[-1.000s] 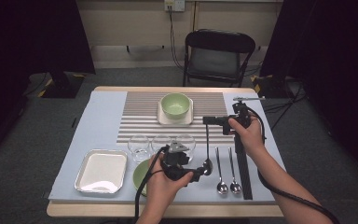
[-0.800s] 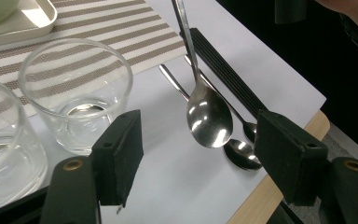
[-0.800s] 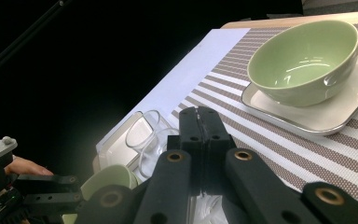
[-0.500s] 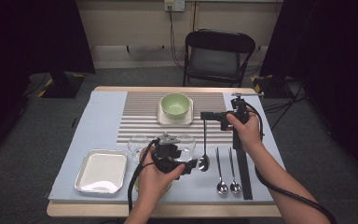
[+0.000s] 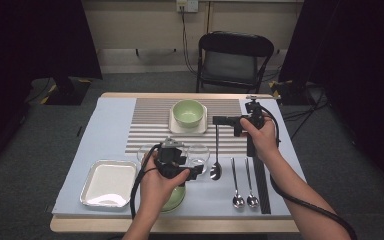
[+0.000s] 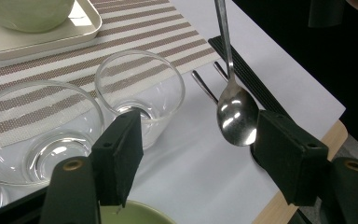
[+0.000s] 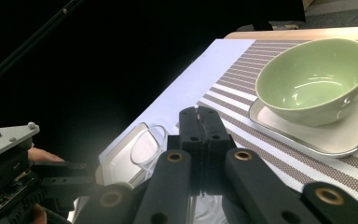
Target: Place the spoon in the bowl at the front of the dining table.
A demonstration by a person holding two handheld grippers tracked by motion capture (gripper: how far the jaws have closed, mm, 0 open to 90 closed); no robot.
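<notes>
Silver tray (image 5: pixel 109 182), folding chair (image 5: pixel 234 59), perhaps cables

Polished steel spoon (image 5: pixel 216 161) hangs vertically, bowl down, handle top clamped in right gripper (image 5: pixel 219 120), above the white tabletop mat.

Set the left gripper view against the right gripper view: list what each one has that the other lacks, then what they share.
Left gripper view: the open left gripper, a shiny steel spoon hanging near its jaws, and a black ribbed strip. Right gripper view: the shut right gripper and a silver metal tray. Shared: the pale green ceramic bowl on its cream square plate, and the striped mat.
</notes>
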